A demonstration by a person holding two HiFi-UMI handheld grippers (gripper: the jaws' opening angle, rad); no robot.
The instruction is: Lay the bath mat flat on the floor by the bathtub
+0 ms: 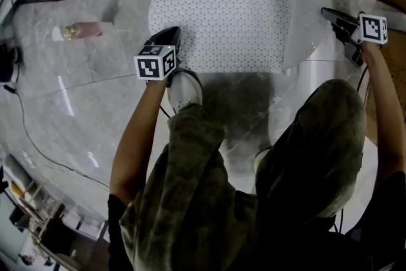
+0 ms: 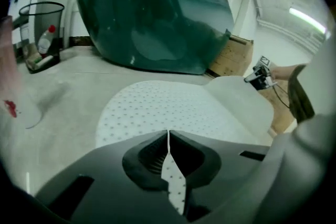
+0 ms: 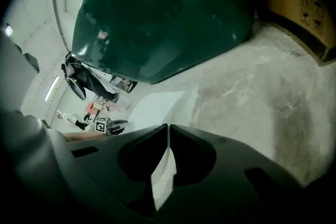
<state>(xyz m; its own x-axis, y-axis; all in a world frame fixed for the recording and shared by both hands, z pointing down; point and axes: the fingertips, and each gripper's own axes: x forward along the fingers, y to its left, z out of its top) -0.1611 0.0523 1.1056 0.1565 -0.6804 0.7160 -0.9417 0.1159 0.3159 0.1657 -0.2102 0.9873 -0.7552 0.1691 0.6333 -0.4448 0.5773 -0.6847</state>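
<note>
Two clamps: my left gripper [image 1: 169, 36] and right gripper [image 1: 330, 13] each pinch the mat's [image 1: 228, 16] edge, well apart; that keeps it spread (tub [image 2: 152, 8] just beyond).

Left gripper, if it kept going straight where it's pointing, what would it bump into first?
Probably the bath mat itself: the left gripper is shut on its near edge and points down across it toward the floor. The dark green bathtub stands beyond, though depth is unclear.
</note>
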